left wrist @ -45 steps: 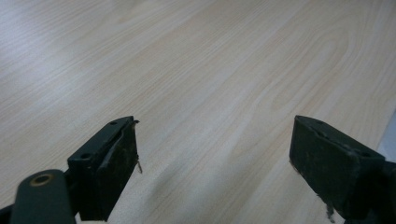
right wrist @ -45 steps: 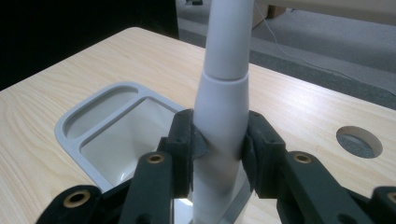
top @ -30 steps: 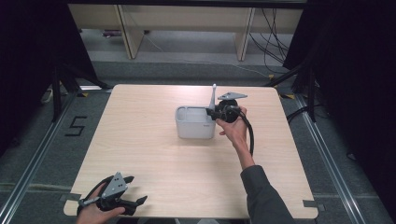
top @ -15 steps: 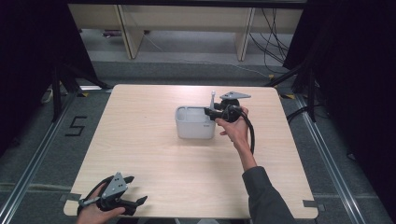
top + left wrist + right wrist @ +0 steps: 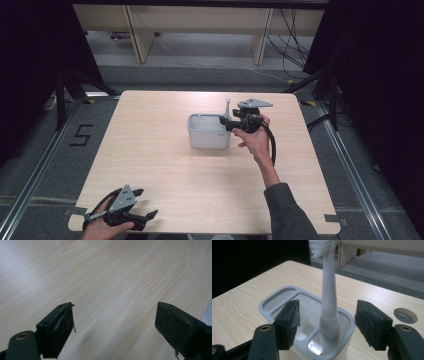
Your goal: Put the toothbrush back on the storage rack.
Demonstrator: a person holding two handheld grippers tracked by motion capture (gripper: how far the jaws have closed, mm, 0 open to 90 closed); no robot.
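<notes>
In the high view, the right gripper [image 5: 226, 121] sits at the right end of a pale grey plastic holder with several compartments [image 5: 209, 132], which stands near the middle of the light wooden bench [image 5: 165, 165]. A white toothbrush [image 5: 227, 107] rises upright from that end. The left gripper [image 5: 142, 205] rests at the near left corner of the bench, well apart from the holder

In the left gripper view, its jaws stand wide apart over bare wood, with nothing between them

In the right gripper view, the jaws have just been opening and stand wide on either side of the toothbrush [image 5: 329, 302], clear of its handle. The brush stands upright in the holder's [image 5: 272, 302] nearest compartment, bristles at the top
</notes>
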